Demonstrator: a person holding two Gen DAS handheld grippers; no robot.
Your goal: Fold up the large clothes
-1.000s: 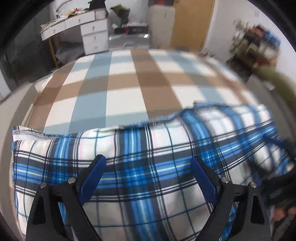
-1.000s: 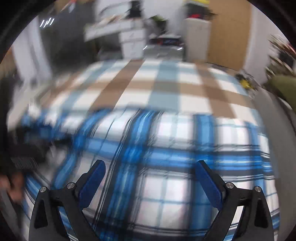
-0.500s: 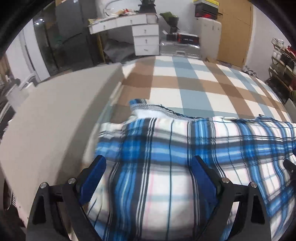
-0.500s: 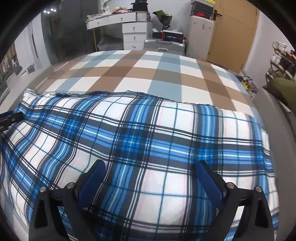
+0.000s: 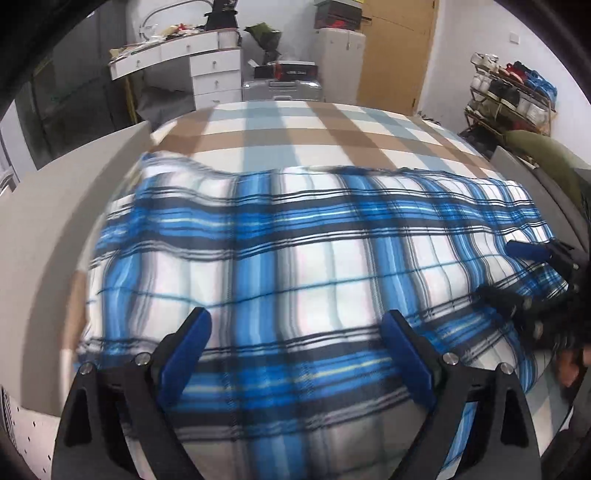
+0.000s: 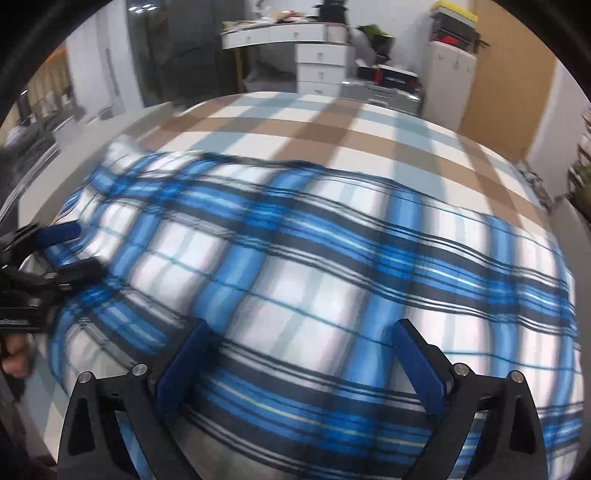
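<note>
The blue plaid garment [image 5: 295, 266] lies spread flat on the bed [image 5: 295, 125], its long axis running side to side across both views. At its left end the left gripper [image 5: 295, 347] hovers, jaws wide apart and closing slightly, cloth below but not pinched. At the right end the right gripper [image 6: 299, 354] stands open too, nothing clamped. Each gripper is nearest its own end, so a fold likely starts there.

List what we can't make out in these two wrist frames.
- Blue plaid garment: near edge hidden under the left gripper, left wrist view; left end motion-blurred.
- Same garment, right wrist view: near edge behind the right gripper; weave smeared.
- Desk clutter: too small.
</note>
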